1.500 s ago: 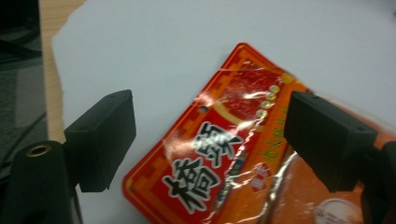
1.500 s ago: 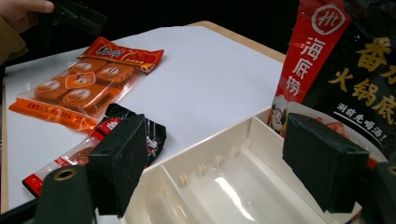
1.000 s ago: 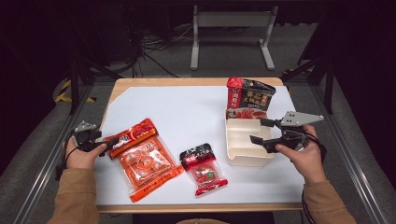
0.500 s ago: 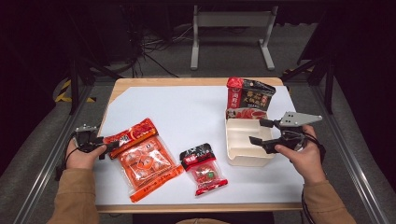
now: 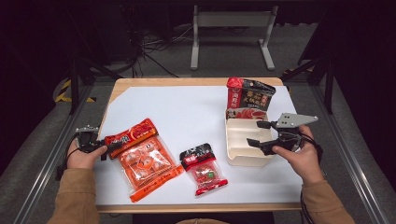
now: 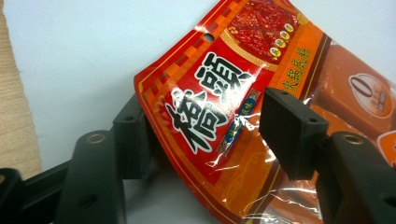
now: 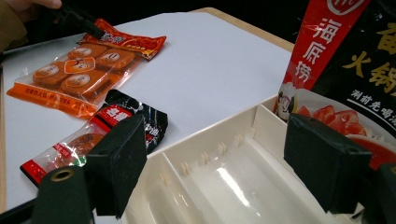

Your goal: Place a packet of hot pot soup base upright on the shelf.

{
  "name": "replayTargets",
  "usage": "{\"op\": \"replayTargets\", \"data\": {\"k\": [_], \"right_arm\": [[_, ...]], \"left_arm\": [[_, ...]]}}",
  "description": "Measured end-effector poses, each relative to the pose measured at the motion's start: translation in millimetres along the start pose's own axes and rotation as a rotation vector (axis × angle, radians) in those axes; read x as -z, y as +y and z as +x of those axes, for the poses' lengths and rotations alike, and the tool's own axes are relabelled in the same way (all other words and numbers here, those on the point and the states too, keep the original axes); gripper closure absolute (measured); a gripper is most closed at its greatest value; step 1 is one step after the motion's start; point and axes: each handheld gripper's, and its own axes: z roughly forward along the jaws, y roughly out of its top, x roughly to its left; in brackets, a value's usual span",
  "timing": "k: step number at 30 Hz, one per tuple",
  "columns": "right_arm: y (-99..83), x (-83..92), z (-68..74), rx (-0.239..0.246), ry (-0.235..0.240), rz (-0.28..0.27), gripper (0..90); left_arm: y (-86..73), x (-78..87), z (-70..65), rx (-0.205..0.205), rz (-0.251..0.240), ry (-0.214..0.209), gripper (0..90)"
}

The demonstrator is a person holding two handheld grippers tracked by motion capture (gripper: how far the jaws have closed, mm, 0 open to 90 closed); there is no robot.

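An orange bag of wrapped snacks (image 5: pixel 144 158) with a red header lies at the table's left front. My left gripper (image 5: pixel 112 147) reaches in from the left edge. In the left gripper view the bag's raised red header (image 6: pixel 210 93) sits between the jaws of the left gripper (image 6: pixel 205 135), which have just been closing. The left pad (image 6: pixel 133 140) meets the bag's edge, but no firm squeeze shows. My right gripper (image 5: pixel 256 133) hovers open over a white divided tray (image 5: pixel 243 161), and the right gripper (image 7: pixel 210 158) has nothing between its pads.
A black-and-red hot-pot pack (image 5: pixel 250 95) leans behind the tray, close by in the right gripper view (image 7: pixel 345 56). A small red-and-black pouch (image 5: pixel 201 168) lies at front centre. White paper (image 5: pixel 187 112) covers the wooden table, bare across its middle and back.
The left jaws have narrowed around the orange bag's header. Both hands stay where they were, and the right gripper is unchanged.
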Motion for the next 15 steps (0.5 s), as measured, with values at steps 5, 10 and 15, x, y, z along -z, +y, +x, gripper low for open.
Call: {"op": "replayTargets", "data": {"k": [5, 10, 15], "right_arm": [[0.4, -2.5, 1.5, 0.009, 0.012, 0.004, 21.7], [0.7, -3.9, 2.4, 0.018, 0.017, 0.004, 21.7], [1.0, -4.9, 3.2, 0.021, 0.022, 0.002, 21.7]], "left_arm": [[1.1, -1.4, -3.8, -0.015, 0.009, -0.005, 46.5], [1.7, 1.7, -4.4, -0.004, -0.038, -0.066, 57.1], [2.5, 1.2, -7.1, -0.017, -0.058, -0.113, 61.1]]}}
